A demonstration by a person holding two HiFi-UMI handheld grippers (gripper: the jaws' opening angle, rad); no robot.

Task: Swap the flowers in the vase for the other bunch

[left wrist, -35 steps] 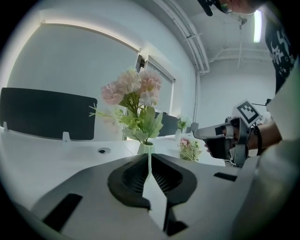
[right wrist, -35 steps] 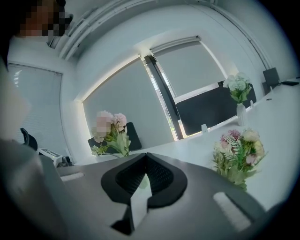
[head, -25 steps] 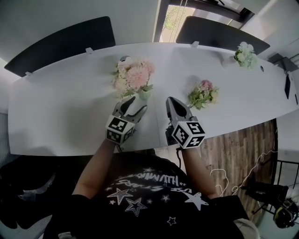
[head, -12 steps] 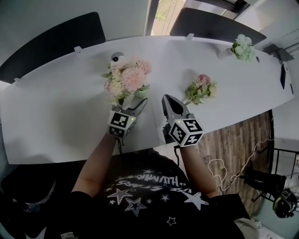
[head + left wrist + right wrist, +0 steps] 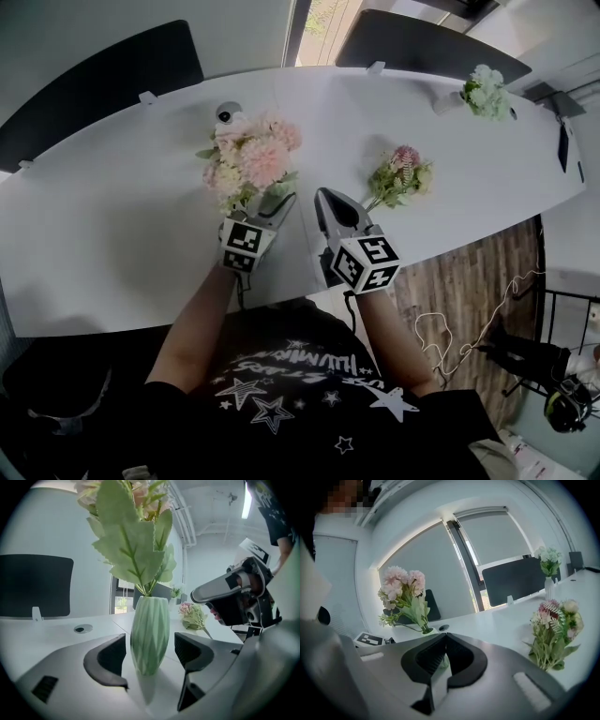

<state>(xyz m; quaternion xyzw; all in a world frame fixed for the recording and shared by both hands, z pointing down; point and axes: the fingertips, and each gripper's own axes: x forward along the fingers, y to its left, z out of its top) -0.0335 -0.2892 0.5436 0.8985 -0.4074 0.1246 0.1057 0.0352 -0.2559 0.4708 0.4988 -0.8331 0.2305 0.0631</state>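
Barely begun: the pink flowers (image 5: 248,159) stand in the green vase (image 5: 150,630) on the bench (image 5: 112,225), the other bunch (image 5: 398,180) lying nearby. The left hand-held gripper (image 5: 150,654), jaws just opened wide, straddles the vase without touching; the right hand-held gripper (image 5: 326,199) is closed, empty

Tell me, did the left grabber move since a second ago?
Yes. The left gripper slid forward across the table to the green vase. Its jaws have just been opening, and the vase now stands between them, not gripped.
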